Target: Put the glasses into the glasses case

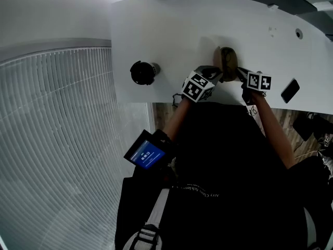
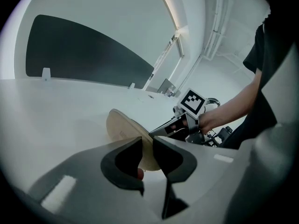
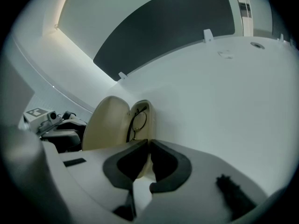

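Judging by how things lay, the task was close to finished: the glasses (image 3: 137,121) already sat inside one half of the glasses case (image 1: 227,61), which stood on its edge near the front of the white table (image 1: 177,30), partly open like a clam. What was left, as far as the pictures showed, was to bring the two halves together and shut the case. The left gripper (image 2: 148,146) had its jaws closed to a narrow gap on the rim of the plain lid (image 2: 122,127), with the beige shell filling the space between them. The right gripper (image 3: 148,149) had its jaws drawn nearly together on the rim of the other half, the one holding the glasses. The two grippers faced each other across the case, close together, so the only crowding seemed to be between the tools themselves. Elsewhere on the table a black cylinder (image 1: 143,73) stood well apart to the left, and a dark flat object (image 1: 290,90), possibly a phone, lay near the table's front edge to the right. Neither was in the way of closing the case.
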Demonstrator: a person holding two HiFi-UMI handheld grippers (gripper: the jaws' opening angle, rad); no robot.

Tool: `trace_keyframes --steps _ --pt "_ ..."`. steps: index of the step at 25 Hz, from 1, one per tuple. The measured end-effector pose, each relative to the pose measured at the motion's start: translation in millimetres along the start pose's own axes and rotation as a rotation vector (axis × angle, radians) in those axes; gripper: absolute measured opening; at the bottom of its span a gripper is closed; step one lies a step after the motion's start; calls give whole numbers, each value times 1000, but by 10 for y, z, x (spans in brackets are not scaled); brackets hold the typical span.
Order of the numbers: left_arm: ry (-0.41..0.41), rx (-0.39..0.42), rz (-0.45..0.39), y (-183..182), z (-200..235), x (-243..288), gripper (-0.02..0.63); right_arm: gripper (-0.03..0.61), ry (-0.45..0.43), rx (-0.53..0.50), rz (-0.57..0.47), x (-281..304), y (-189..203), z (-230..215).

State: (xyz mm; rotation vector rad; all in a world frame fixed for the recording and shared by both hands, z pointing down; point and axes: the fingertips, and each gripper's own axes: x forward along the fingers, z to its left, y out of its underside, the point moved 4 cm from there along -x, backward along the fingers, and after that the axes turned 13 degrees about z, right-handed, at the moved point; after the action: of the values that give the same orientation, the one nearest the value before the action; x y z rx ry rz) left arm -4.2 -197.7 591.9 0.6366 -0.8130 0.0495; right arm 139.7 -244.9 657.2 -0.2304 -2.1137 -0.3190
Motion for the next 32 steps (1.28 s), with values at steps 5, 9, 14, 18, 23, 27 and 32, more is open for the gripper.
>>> trace_keyframes --steps 5,9,14,18,23,27,32 --pt "-5 -13 -11 -37 -3 33 55 28 5 14 -18 -23 6 -17" --pt "20 8 -20 -104 -48 66 38 28 8 10 -16 -15 1 -9" --pt "4 54 -5 -119 -100 95 46 28 13 3 -16 -34 -2 -9" --pt "-31 92 -7 -79 -102 88 58 28 31 -6 -22 -13 10 1" --pt "-17 68 -25 -147 -119 188 52 28 27 31 -41 -17 -7 -55" --pt "12 76 -11 -208 -179 293 43 28 58 40 -60 -4 20 -15" --pt "32 93 48 -242 -257 477 38 28 38 44 -55 15 31 -39"
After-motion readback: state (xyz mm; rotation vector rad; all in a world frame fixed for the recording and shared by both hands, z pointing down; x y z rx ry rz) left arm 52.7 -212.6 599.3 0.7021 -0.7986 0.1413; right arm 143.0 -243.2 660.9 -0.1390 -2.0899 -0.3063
